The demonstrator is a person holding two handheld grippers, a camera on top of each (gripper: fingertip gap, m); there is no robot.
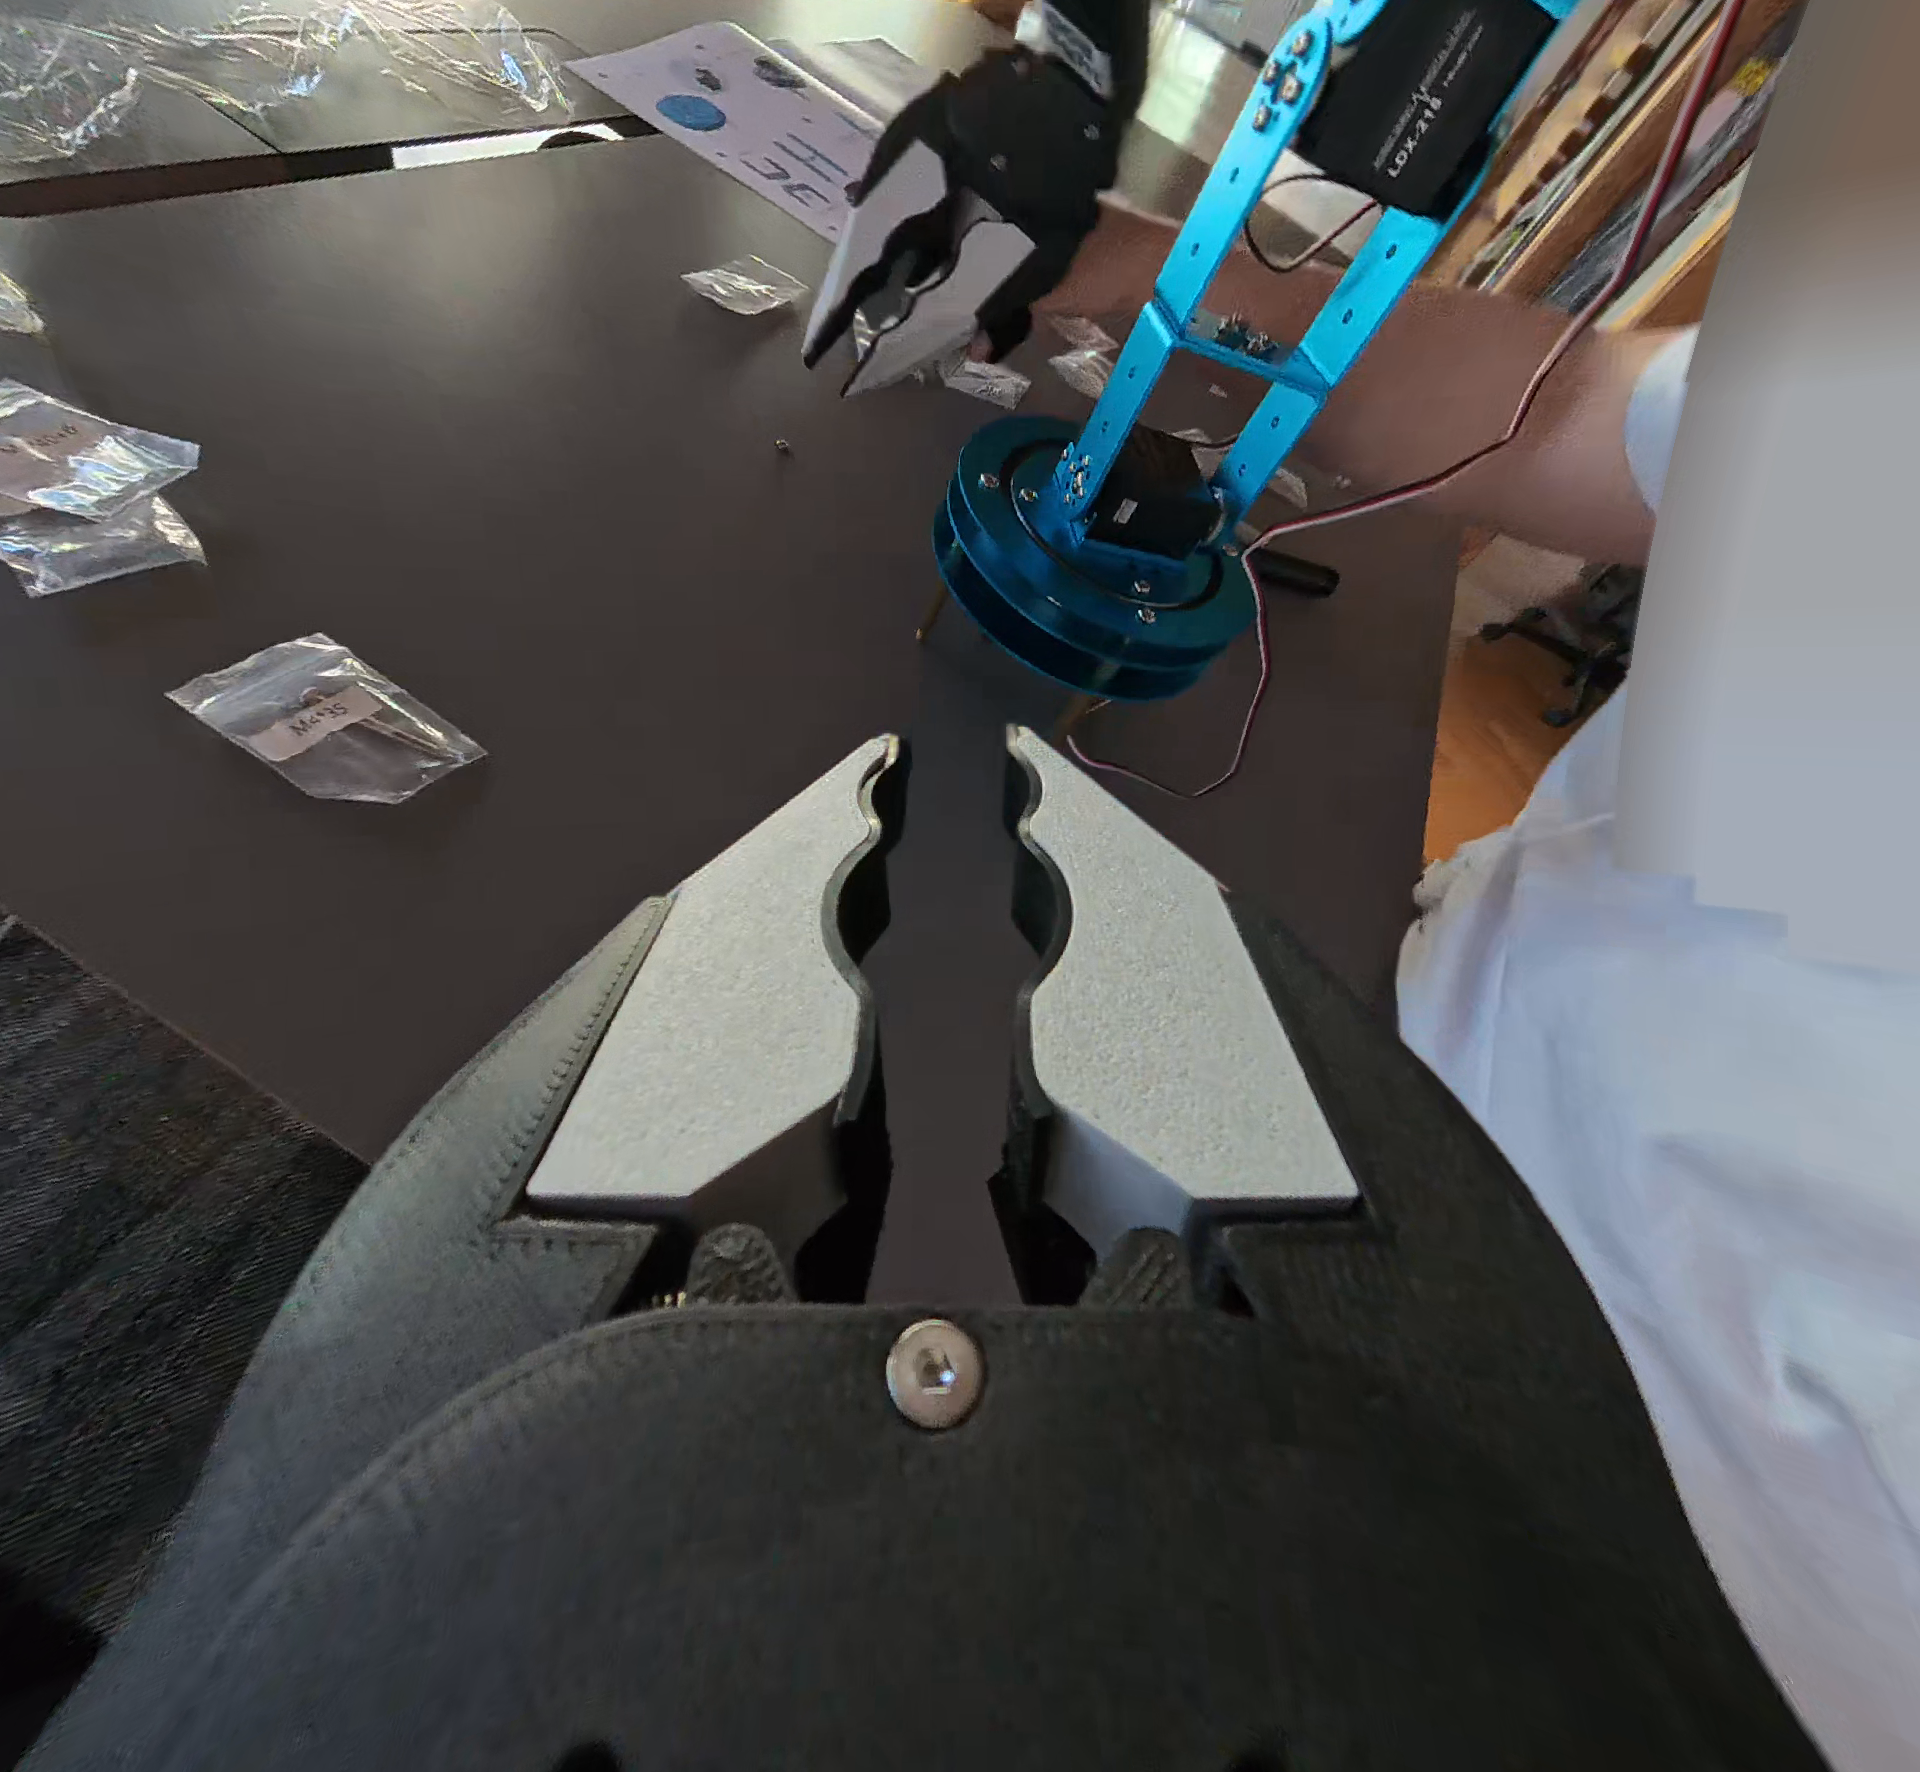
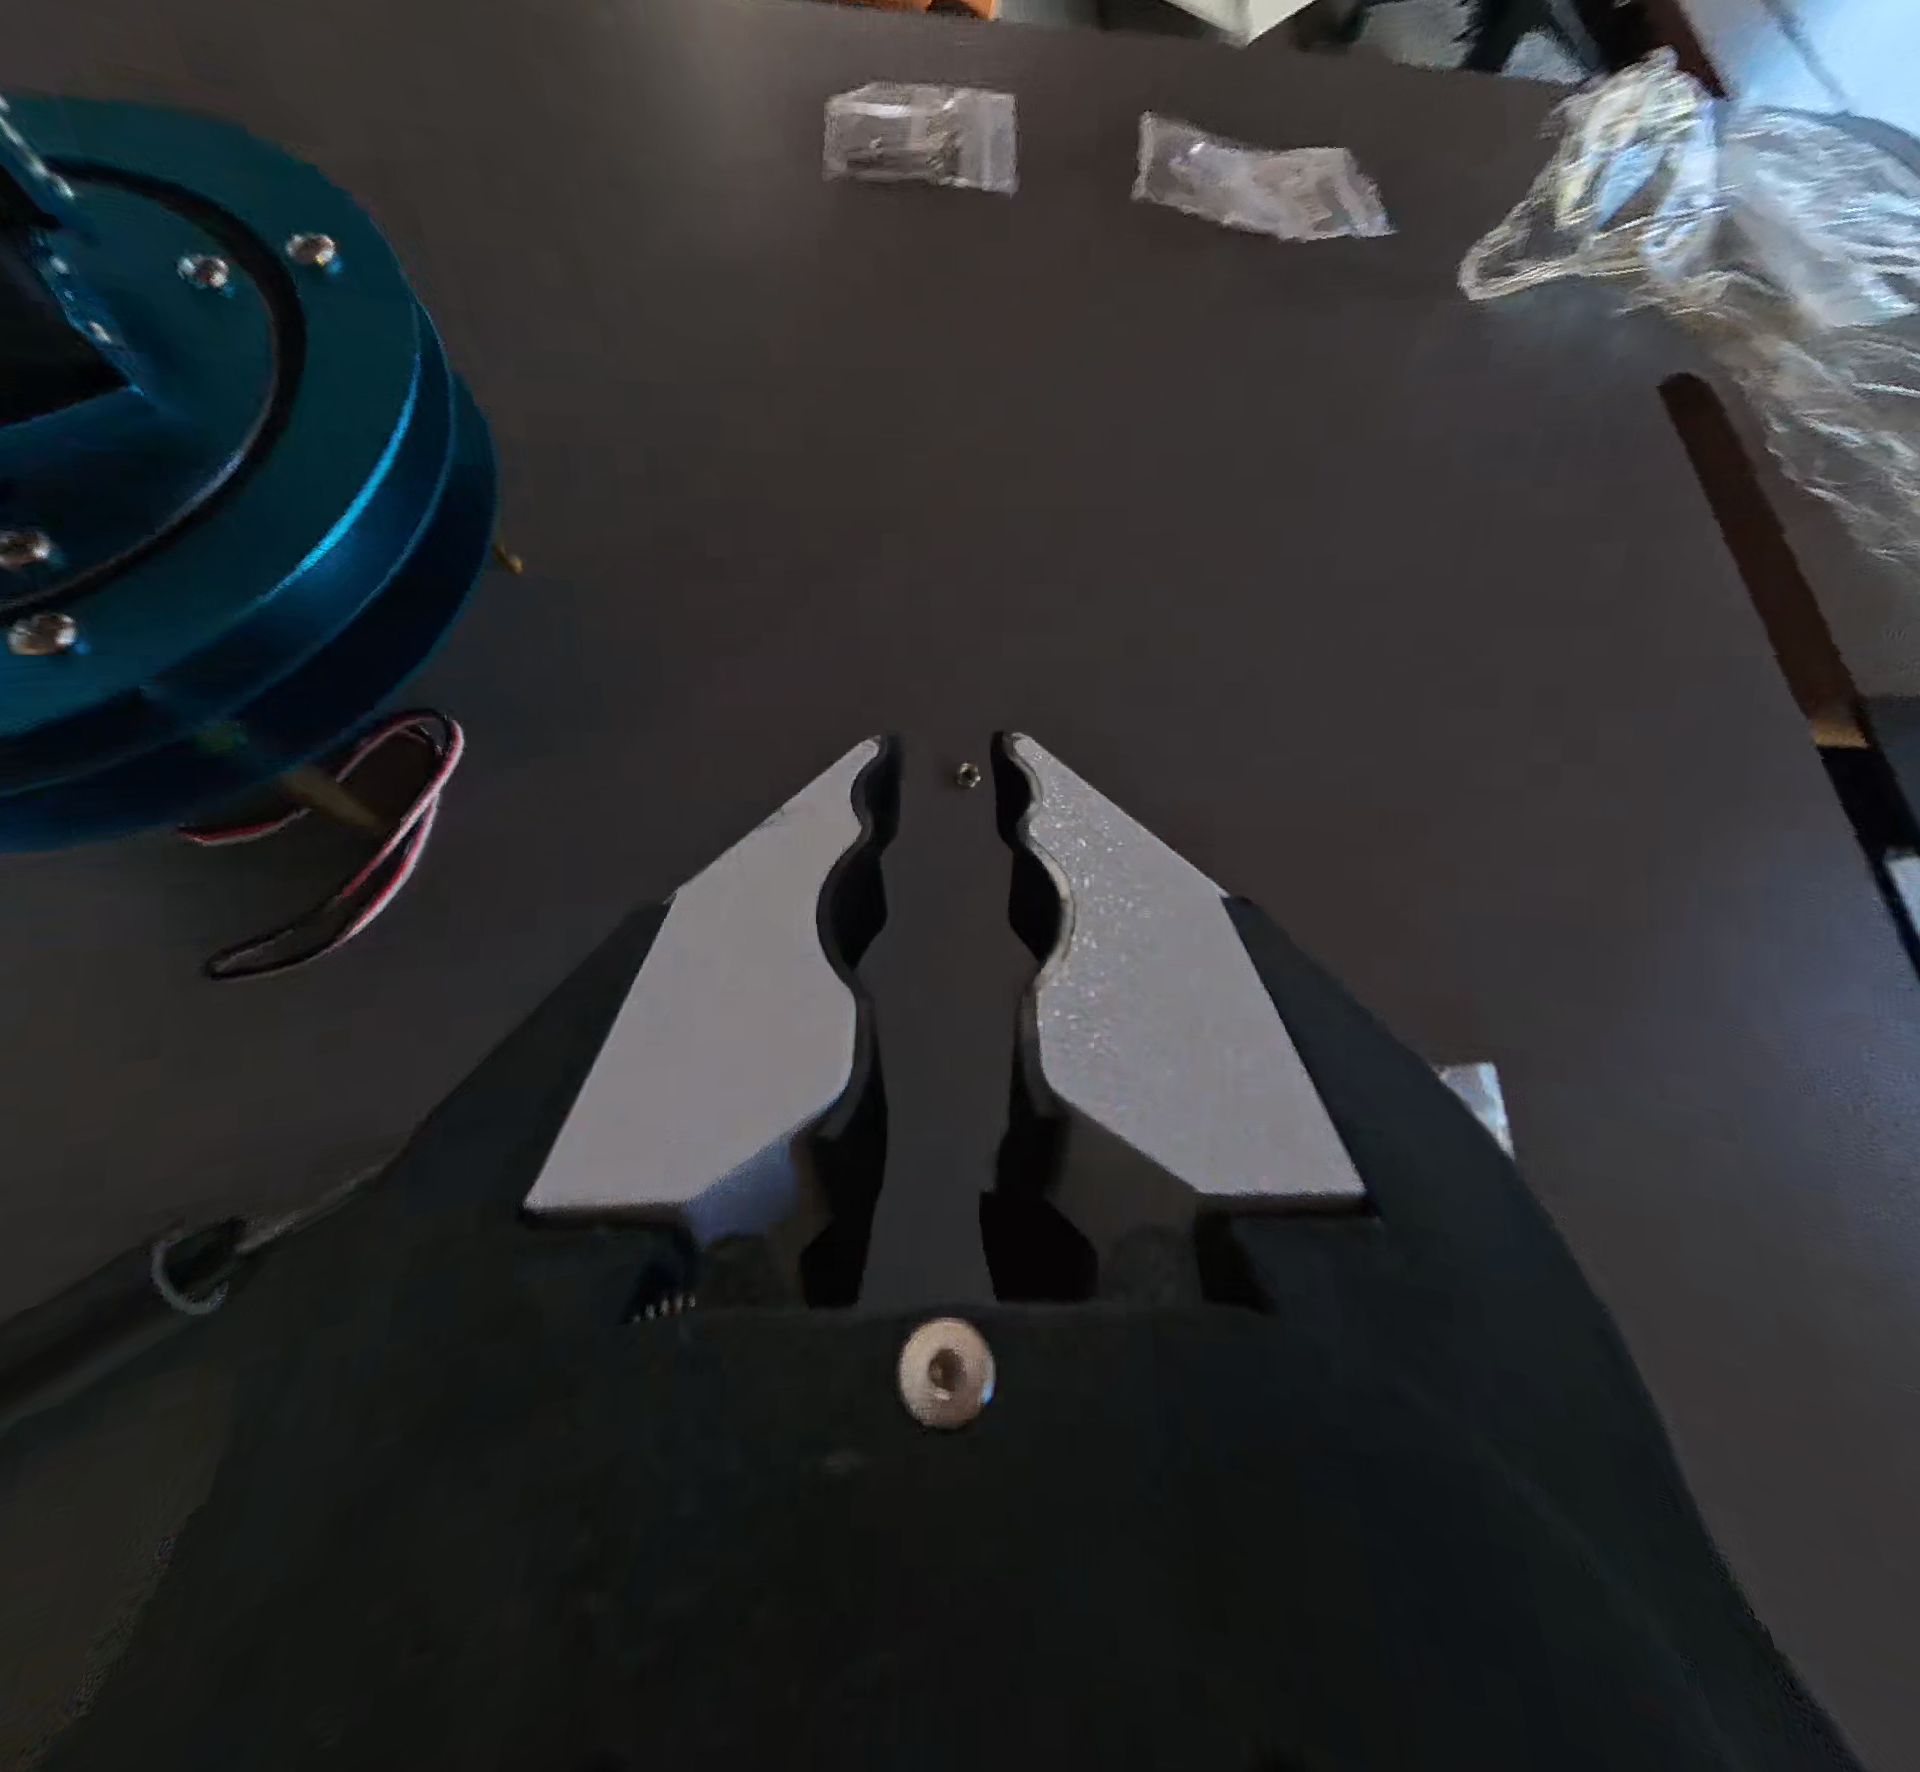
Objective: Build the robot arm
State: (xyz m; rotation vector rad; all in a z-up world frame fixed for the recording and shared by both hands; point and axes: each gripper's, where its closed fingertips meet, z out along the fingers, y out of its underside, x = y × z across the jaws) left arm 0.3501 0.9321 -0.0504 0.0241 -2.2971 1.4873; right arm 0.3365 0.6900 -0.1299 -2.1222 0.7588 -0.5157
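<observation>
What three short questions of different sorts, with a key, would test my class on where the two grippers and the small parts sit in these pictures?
1. True or false: the right gripper is shut on the small nut.
2. Multiple choice: nearest ahead of the left gripper stands A) an orange box, B) the blue round base of the small arm, C) a paper sheet.
3. Fill in: the labelled clear bag lies on the dark ___.

Key:
1. False: the jaws stand apart, with the nut lying on the table between the tips.
2. B.
3. Table.
</observation>
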